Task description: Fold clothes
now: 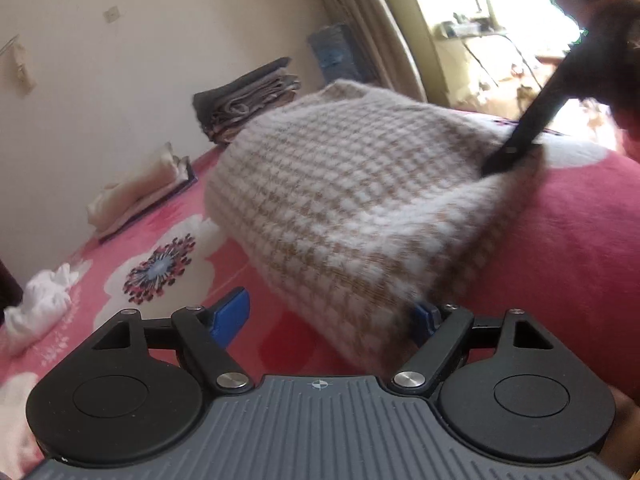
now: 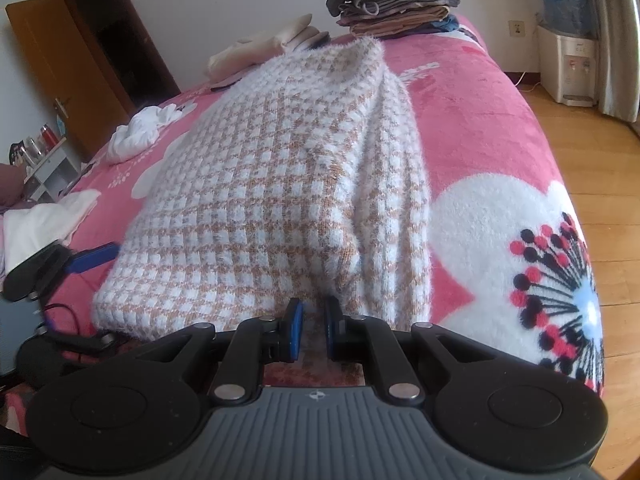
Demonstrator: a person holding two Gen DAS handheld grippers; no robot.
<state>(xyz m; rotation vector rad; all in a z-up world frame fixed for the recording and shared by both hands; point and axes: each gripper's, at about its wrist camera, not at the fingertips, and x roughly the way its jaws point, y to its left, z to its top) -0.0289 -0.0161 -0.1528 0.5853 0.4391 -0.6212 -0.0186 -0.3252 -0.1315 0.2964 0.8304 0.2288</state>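
Left wrist view: the left tongs [image 1: 328, 316] are released, with the two blue pads set wide apart. The left blue pad [image 1: 230, 318] is fully visible; the right pad is partly covered by the lower edge of the sweater [image 1: 352, 200]. No fabric is pinched between the pads. The sweater, a fuzzy knit in a white and tan check, lies on the pink flowered bed cover [image 1: 560, 248] and rises toward its right side, where the black fingers of the right tongs [image 1: 506, 156] grip it. Behind the sweater, against the wall, sits a stack of folded clothes [image 1: 248, 98]. To the left lie a cream folded item [image 1: 140, 188] and a crumpled white garment [image 1: 44, 304].

Right wrist view: the right tongs [image 2: 311, 330] are clenched on the near edge of the sweater [image 2: 280, 184], with fabric visible between the two closely set blue pads. The sweater extends away from the tongs across the bed cover [image 2: 480, 128], with a vertical fold along its right side. The left tongs [image 2: 80, 264] are visible at the left edge, just beside the sweater's left border. The stack of folded clothes [image 2: 396, 0] stands at the far end of the bed. The crumpled white garment [image 2: 136, 136] lies left of the sweater. A water dispenser [image 2: 568, 64] stands on the wooden floor [image 2: 592, 168] at the right.
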